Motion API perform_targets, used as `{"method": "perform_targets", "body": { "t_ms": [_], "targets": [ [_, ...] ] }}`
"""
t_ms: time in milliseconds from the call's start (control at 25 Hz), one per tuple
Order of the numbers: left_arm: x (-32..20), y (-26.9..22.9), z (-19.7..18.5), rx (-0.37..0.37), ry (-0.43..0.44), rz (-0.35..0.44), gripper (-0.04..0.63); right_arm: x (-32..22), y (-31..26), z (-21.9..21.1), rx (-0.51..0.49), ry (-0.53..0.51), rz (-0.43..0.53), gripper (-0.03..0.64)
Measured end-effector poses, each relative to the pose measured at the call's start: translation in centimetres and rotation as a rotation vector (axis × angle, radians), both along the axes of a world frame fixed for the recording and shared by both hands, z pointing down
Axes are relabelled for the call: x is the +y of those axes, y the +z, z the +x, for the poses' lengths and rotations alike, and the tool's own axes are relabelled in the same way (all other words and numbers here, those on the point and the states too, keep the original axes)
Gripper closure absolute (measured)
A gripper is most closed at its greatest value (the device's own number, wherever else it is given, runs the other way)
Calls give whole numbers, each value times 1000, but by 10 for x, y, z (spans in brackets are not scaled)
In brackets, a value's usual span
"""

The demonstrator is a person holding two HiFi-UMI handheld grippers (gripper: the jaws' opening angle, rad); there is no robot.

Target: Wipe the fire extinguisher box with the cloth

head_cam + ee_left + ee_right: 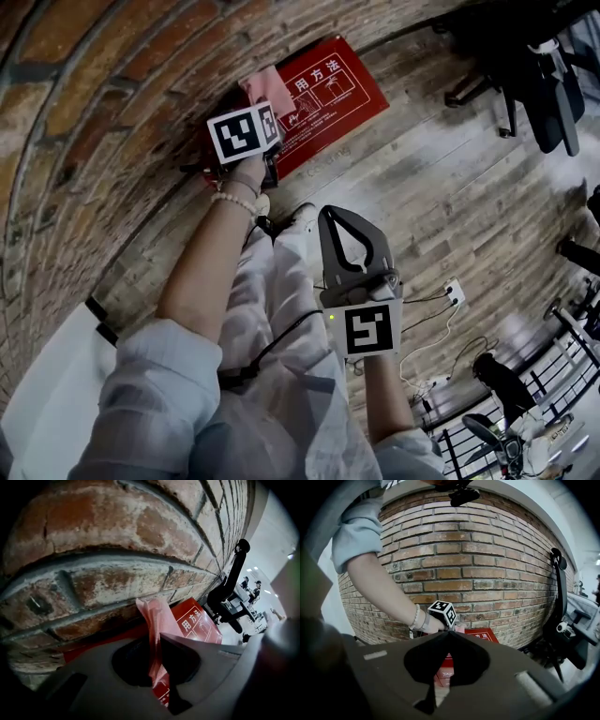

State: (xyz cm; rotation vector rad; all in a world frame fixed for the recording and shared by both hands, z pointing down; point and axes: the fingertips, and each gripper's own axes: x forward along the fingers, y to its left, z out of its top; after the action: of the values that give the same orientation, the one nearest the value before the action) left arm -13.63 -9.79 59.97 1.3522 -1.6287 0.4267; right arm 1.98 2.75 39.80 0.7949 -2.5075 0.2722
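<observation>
Since the cloth (157, 616) looked limp, the left hand-held gripper (158, 637) clamped its fold at the box (199, 620); right hand-held gripper (449, 633) closed, empty.

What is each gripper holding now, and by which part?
The left gripper holds the pink cloth, jaws shut on its bunched middle; its top stands above them. The right gripper has its jaws together on nothing.

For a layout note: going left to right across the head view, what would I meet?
In order: brick wall → pink cloth → right gripper → white socket → black office chair.
</observation>
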Motion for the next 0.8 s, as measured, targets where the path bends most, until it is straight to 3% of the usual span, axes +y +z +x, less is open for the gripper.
{"method": "perform_targets", "body": {
  "t_ms": [800],
  "targets": [
    [79,1,-54,-17,-122,-45,581,15,-10,-38,-15,-56,3,611]
  ]
}}
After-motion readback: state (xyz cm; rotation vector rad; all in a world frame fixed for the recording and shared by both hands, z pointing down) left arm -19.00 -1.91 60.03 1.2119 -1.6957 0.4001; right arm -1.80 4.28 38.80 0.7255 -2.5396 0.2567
